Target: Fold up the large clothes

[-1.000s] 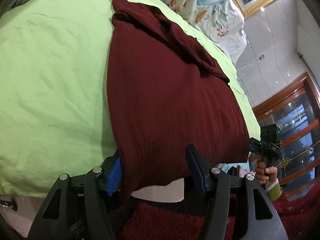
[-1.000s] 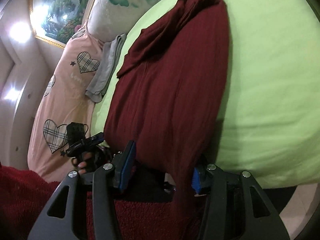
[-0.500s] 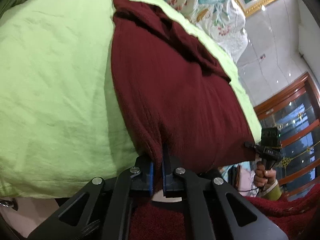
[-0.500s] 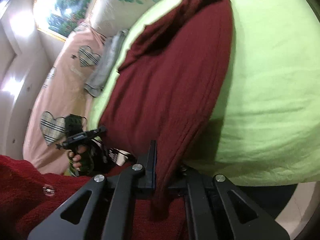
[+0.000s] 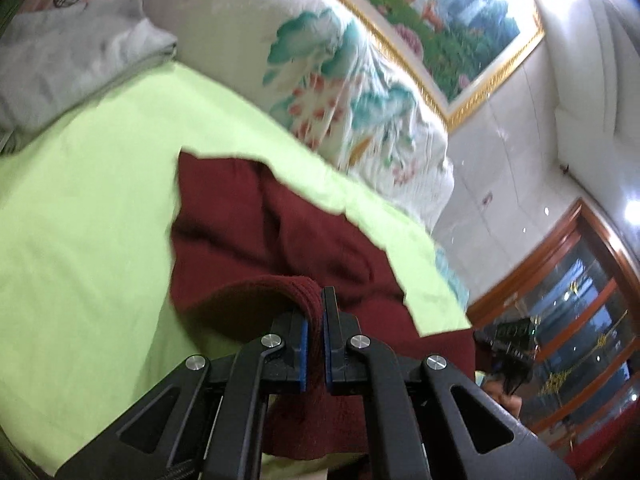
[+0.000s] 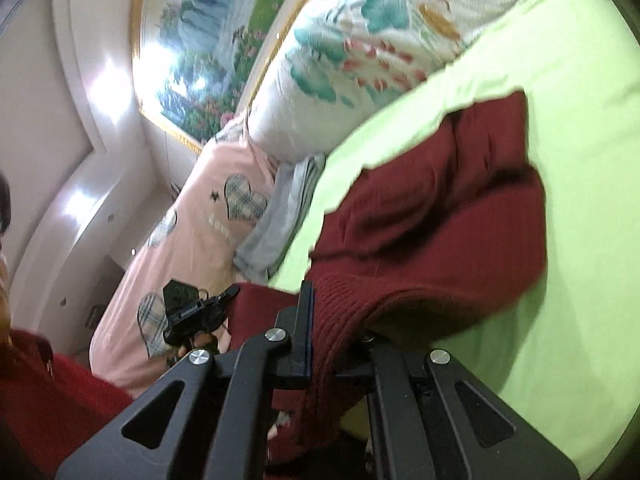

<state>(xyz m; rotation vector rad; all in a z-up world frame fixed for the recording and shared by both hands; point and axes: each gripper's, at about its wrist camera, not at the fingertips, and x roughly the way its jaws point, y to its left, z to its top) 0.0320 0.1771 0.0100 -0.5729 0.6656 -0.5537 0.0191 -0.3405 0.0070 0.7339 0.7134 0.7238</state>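
Observation:
A dark red knitted garment lies lengthwise on the lime-green bed sheet. My left gripper is shut on the garment's near hem, which bulges up in a fold over its fingers. In the right wrist view the same dark red garment arches off the lime-green sheet. My right gripper is shut on the ribbed hem at the other near corner; its right finger is hidden under the cloth. Each gripper shows in the other's view, the right gripper and the left gripper, each in a hand.
A floral pillow and a folded grey cloth lie at the head of the bed, with a pink heart-print pillow beside them. A gold-framed painting hangs on the wall. A wooden-framed glass door stands at the right.
Both grippers closed on the garment's near hem and then rose, lifting the hem off the bed edge. The views tilted upward, bringing pillows and the painting into sight.

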